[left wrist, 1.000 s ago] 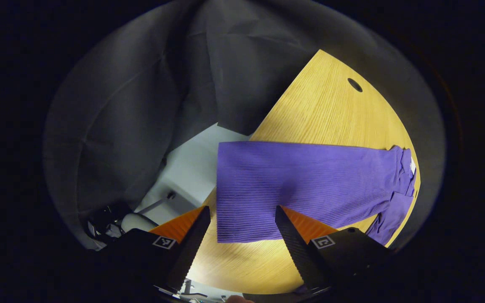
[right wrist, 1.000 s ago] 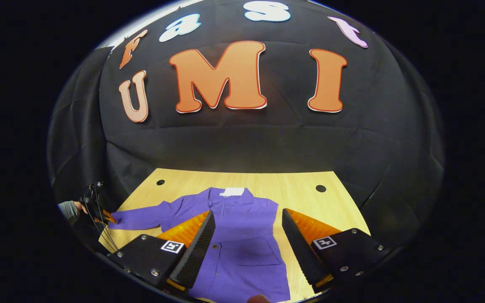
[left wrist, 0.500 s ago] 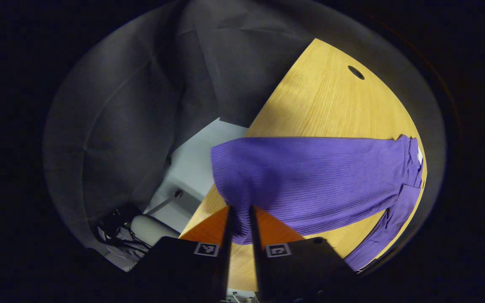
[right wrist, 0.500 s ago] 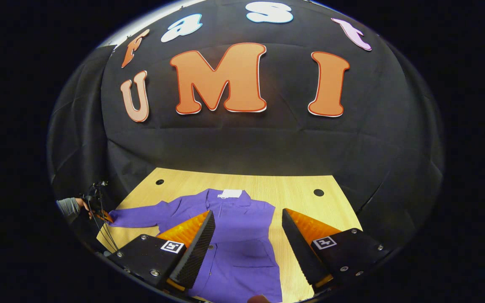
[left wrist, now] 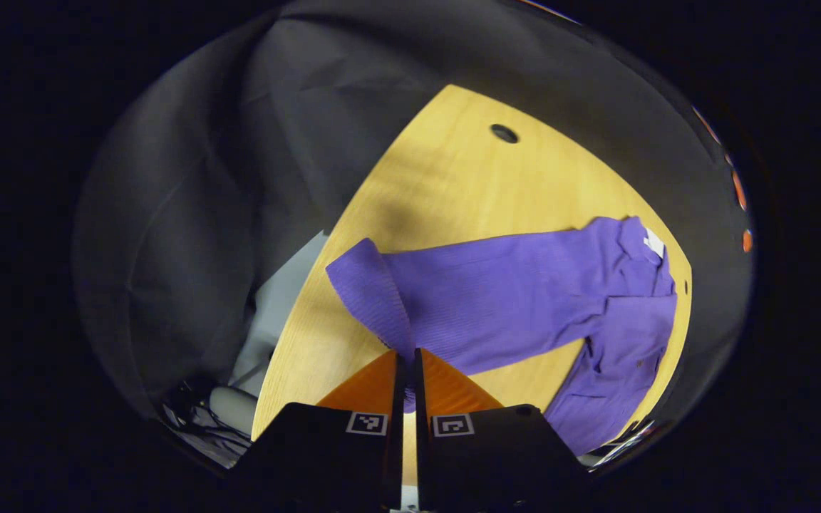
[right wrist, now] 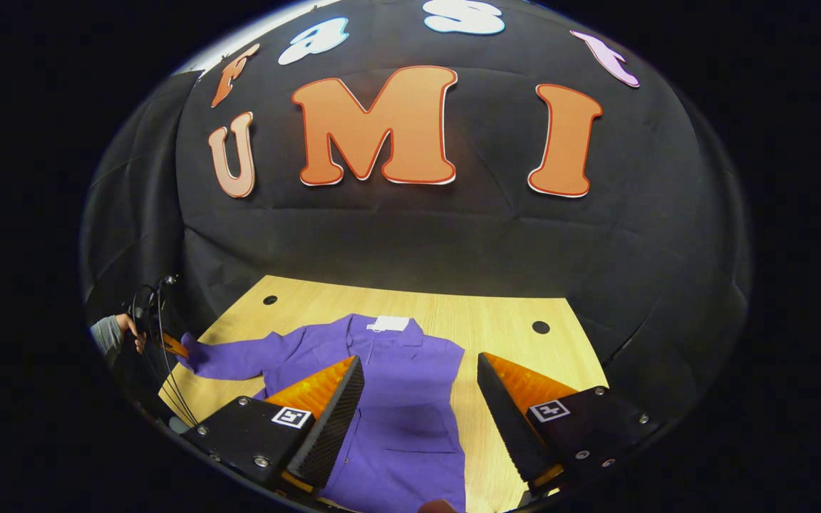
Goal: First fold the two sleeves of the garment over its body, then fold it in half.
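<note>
Left gripper [left wrist: 405, 367] is pinched tight on the cuff end of the purple garment's left sleeve [left wrist: 496, 285], both fingers pressing the fabric, cuff lifted and curled off the wooden table [left wrist: 453, 178]. In the left gripper view the sleeve's long axis runs from the fingertips at 6 o'clock out toward 2 o'clock, where it joins the garment [left wrist: 624, 335] body at the shoulder; the collar tag sits near 3 o'clock. So the body lies to the 2–3 o'clock side of the left gripper, and the fold likely has to carry the cuff that way, along the sleeve's own axis, over the chest.

Right gripper [right wrist: 417, 410] is spread wide, holding nothing, hovering above the lower body of the garment [right wrist: 396, 399]. In the right gripper view the garment lies flat, collar at 12 o'clock, hem toward 6 o'clock, left sleeve [right wrist: 239, 356] stretched out to 9 o'clock where a hand [right wrist: 129, 331] holds the left gripper [right wrist: 174, 346] at the cuff. No outstretched sleeve can be seen on the 3 o'clock side; whether it is already folded cannot be told.

The left gripper is plainly the one on this sleeve; the right is nearer the body and hem. No containers on the table, just two round holes near its far edge.
</note>
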Motion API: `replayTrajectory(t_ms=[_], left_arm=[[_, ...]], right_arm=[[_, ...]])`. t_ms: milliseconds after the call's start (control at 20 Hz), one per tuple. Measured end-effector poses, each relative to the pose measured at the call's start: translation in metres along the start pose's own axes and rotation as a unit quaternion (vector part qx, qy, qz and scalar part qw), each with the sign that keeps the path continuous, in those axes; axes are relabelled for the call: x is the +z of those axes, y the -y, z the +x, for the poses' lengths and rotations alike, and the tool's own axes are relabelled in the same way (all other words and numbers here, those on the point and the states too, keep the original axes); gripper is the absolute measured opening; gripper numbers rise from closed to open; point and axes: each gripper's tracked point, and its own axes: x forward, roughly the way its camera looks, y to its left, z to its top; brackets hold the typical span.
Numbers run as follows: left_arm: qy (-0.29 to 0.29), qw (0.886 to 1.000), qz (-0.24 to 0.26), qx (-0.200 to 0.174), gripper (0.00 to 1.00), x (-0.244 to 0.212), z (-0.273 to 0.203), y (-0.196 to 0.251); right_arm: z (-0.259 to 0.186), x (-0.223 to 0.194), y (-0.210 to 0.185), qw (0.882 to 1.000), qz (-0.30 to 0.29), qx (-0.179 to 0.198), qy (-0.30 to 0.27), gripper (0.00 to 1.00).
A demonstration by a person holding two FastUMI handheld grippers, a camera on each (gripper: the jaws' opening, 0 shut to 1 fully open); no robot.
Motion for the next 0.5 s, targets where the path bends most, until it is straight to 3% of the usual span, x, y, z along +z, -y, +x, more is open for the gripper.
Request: replayTrajectory(t_ms=[100, 350, 500], left_arm=[[0.028, 0.998, 0.041, -0.043, 0.09, 0.011, -0.024, 0.046], [0.071, 0.985, 0.13, -0.086, 0.09, 0.037, -0.072, 0.13], [0.067, 0.976, 0.174, -0.116, 0.09, 0.036, -0.082, 0.188]], right_arm=[[0.001, 0.005, -0.001, 1.0, 0.003, 0.008, 0.009, 0.95], [-0.001, 0.011, 0.009, 0.999, 0.017, 0.009, 0.032, 0.95], [-0.007, 0.005, 0.019, 0.999, 0.019, 0.002, 0.034, 0.95]])
